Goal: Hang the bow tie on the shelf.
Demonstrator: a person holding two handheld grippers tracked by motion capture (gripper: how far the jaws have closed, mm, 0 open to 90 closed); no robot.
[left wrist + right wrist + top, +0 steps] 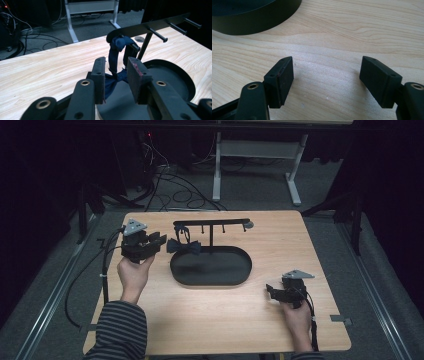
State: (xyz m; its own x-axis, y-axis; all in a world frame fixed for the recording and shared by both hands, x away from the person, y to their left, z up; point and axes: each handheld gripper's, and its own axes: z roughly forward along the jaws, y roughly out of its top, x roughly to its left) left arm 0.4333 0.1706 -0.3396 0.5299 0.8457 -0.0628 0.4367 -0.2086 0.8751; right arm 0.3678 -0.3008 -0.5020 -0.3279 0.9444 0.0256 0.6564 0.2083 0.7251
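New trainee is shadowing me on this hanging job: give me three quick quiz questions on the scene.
1. True or false: the bow tie hangs by its strap from a peg of the rack.
2. Which gripper is beside the bow tie: A left gripper, B right gripper?
3. What does the rack stand on?

Key: 1 true; 2 A; 3 the black oval tray on the wooden table.

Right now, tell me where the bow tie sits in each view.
High view: the bow tie hangs left of centre, from the rack's end peg, over the black tray.
Left gripper view: centre, strap looped over the peg, bow between the jaws.
Right gripper view: not in it.
Shared landmark: the black tray.
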